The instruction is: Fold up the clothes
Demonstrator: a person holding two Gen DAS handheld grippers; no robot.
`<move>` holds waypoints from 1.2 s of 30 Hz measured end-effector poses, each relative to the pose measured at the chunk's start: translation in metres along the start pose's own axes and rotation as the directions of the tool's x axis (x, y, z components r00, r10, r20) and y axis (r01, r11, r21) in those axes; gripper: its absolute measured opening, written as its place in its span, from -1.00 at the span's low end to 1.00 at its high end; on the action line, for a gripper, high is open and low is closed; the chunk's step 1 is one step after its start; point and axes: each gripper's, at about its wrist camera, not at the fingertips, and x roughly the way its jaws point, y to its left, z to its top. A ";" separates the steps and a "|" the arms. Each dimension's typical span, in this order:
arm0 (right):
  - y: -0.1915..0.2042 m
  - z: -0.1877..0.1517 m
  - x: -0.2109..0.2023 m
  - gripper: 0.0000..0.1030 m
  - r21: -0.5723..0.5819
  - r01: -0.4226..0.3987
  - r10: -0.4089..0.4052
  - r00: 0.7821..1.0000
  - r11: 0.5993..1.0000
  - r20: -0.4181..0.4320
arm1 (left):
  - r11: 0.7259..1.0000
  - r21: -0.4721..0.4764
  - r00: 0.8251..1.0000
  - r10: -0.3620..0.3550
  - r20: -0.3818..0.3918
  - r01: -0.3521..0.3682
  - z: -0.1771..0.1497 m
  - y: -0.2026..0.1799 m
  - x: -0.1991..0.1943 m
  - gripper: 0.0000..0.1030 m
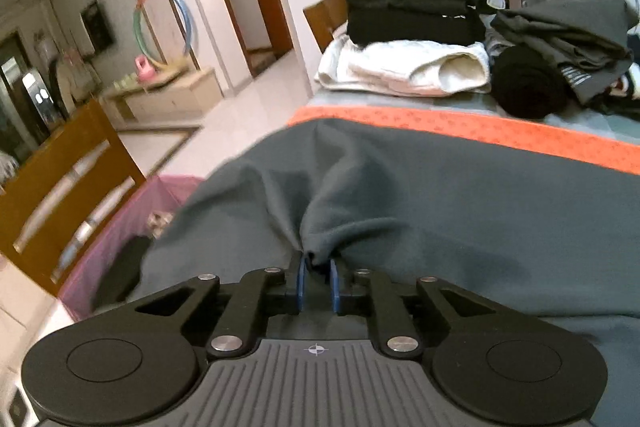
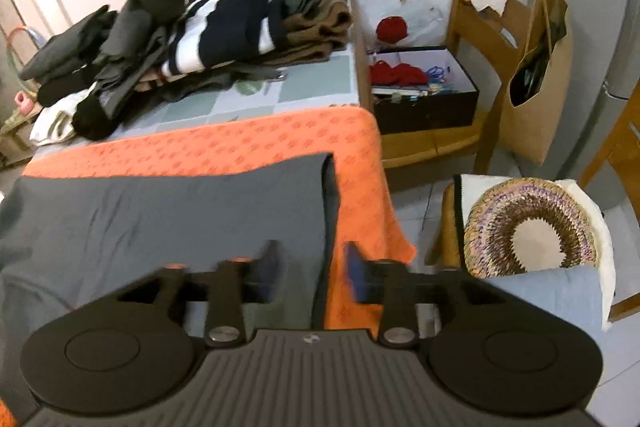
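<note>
A dark grey garment (image 1: 460, 195) lies spread on an orange cloth (image 1: 500, 129) over the table. My left gripper (image 1: 319, 277) is shut on a bunched fold of the garment near its left edge, and the fabric puckers up from the blue pads. In the right wrist view the same garment (image 2: 172, 215) lies flat with its right edge folded straight. My right gripper (image 2: 312, 271) is open, its fingers astride that right edge, with the orange cloth (image 2: 280, 139) beneath.
Folded dark and white clothes (image 1: 408, 27) are stacked at the table's far side beside a loose pile (image 2: 208, 27). A pink bin (image 1: 120, 239) and wooden chair (image 1: 60, 179) stand left. A box (image 2: 424, 87), chair (image 2: 500, 39) and woven cushion (image 2: 532, 227) stand right.
</note>
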 end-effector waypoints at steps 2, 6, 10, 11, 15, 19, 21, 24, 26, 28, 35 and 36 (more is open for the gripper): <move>-0.002 0.007 0.011 0.10 0.004 -0.009 0.009 1.000 1.000 -0.002 | 0.999 -0.019 0.999 -0.036 -0.006 0.036 -0.004 0.001 -0.009 -0.55; -0.002 0.021 0.044 0.27 0.009 -0.001 0.001 1.000 1.000 0.013 | 0.996 -0.011 0.997 -0.083 0.004 0.083 -0.011 -0.005 -0.029 -0.42; -0.003 0.037 0.074 0.27 0.011 -0.003 0.003 0.999 1.000 0.032 | 0.994 -0.026 0.995 -0.104 0.002 0.104 -0.014 -0.010 -0.040 -0.40; -0.002 0.039 0.080 0.27 0.005 -0.008 0.008 0.999 1.000 0.032 | 0.994 -0.029 0.994 -0.106 0.001 0.106 -0.014 -0.011 -0.041 -0.40; 0.009 0.046 0.102 -0.30 -0.052 -0.026 0.025 1.000 0.998 -0.010 | 0.995 -0.025 0.996 -0.092 -0.008 0.092 -0.017 -0.015 -0.045 -0.39; 0.017 0.045 0.096 -0.72 -0.086 -0.014 0.016 1.000 0.996 0.021 | 0.998 -0.027 0.998 -0.065 -0.019 0.064 -0.019 -0.013 -0.049 -0.38; 0.017 0.047 0.081 -0.77 -0.119 0.026 -0.017 0.997 0.993 0.077 | 0.998 -0.034 0.998 -0.054 -0.026 0.053 -0.020 -0.011 -0.050 -0.38; 0.010 0.056 0.057 -0.79 -0.133 0.095 -0.074 0.985 0.986 0.154 | 0.996 -0.065 0.998 -0.061 -0.034 0.058 -0.016 -0.008 -0.052 -0.37; -0.003 0.065 0.046 -0.79 -0.132 0.143 -0.119 0.977 0.981 0.174 | 0.990 -0.110 0.995 -0.089 -0.040 0.085 -0.012 -0.008 -0.054 -0.37; -0.018 0.073 0.038 -0.79 -0.123 0.199 -0.173 0.966 0.972 0.194 | 0.981 -0.157 0.991 -0.123 -0.043 0.115 -0.008 -0.009 -0.057 -0.36; -0.077 0.086 0.034 -0.77 -0.038 0.355 -0.345 0.925 0.934 0.160 | 0.932 -0.248 0.962 -0.274 0.003 0.266 0.007 -0.039 -0.081 -0.17; -0.081 0.084 0.039 -0.76 -0.038 0.352 -0.345 0.930 0.935 0.127 | 0.930 -0.236 0.958 -0.287 0.008 0.281 0.008 -0.044 -0.085 -0.16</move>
